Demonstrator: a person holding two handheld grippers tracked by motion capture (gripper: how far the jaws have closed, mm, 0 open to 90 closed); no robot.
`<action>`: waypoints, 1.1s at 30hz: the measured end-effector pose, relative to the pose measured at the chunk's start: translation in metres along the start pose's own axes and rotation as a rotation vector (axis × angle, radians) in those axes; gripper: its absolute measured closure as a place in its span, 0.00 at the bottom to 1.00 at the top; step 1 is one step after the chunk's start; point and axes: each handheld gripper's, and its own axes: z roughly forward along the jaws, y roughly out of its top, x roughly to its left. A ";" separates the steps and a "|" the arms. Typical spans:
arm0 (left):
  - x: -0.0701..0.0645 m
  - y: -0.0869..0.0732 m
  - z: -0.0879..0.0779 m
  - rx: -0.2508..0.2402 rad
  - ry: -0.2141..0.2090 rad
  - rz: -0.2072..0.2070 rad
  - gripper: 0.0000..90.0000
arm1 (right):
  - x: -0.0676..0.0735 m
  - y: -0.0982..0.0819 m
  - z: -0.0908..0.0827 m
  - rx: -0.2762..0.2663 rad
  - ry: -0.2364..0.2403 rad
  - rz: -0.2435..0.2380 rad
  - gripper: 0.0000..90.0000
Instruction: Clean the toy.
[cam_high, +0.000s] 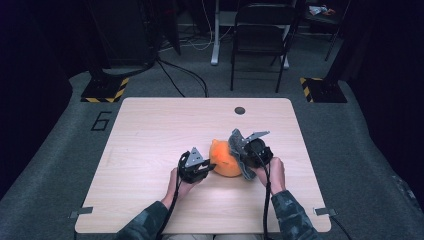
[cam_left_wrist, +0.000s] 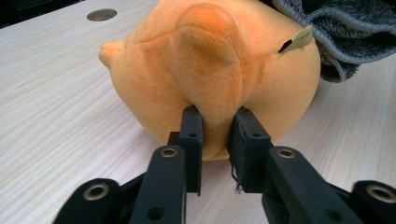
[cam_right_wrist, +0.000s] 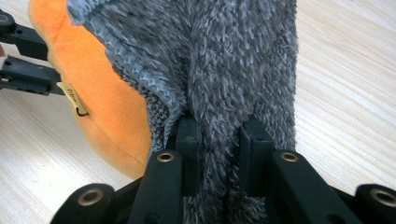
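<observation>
Here, on the pale wooden table (cam_high: 150, 140), an orange plush toy (cam_high: 226, 160) sits a little toward the person's side of the middle, between the two hand-held grippers. The left gripper (cam_high: 199, 170) comes at it from the person's left, and in the left gripper view (cam_left_wrist: 215, 135) its two black jaws pinch a rounded, protruding lobe of the orange plush, the pads pressed into the fabric on either side; no earlier picture is needed to see that the grip bites into the soft stuffing. A small yellowish tag (cam_left_wrist: 299, 39) sticks out of the toy's seam near the top (it shows again in the right gripper view, beside the left gripper's jaws). The right gripper (cam_high: 247, 150) stands at the toy's right flank, raised a little above the tabletop, and its jaws are clamped on a fold of fuzzy grey knitted cloth (cam_right_wrist: 224, 70), which hangs down between the pads and drapes against the toy's side, touching the orange fabric. In the high view the grey cloth (cam_high: 237, 145) rises above the toy's right edge. A round cable hole (cam_high: 240, 110) lies in the table farther off, well apart from the toy.
</observation>
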 end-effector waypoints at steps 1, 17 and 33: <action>0.000 0.000 0.000 -0.003 0.006 0.001 0.78 | -0.001 -0.001 0.000 -0.005 -0.001 0.004 0.82; -0.010 0.000 0.008 0.012 0.087 0.056 0.48 | -0.008 -0.006 0.007 -0.027 -0.005 0.041 0.82; -0.010 0.000 0.004 -0.018 0.104 0.060 0.91 | -0.005 0.000 -0.004 -0.084 0.005 0.051 0.81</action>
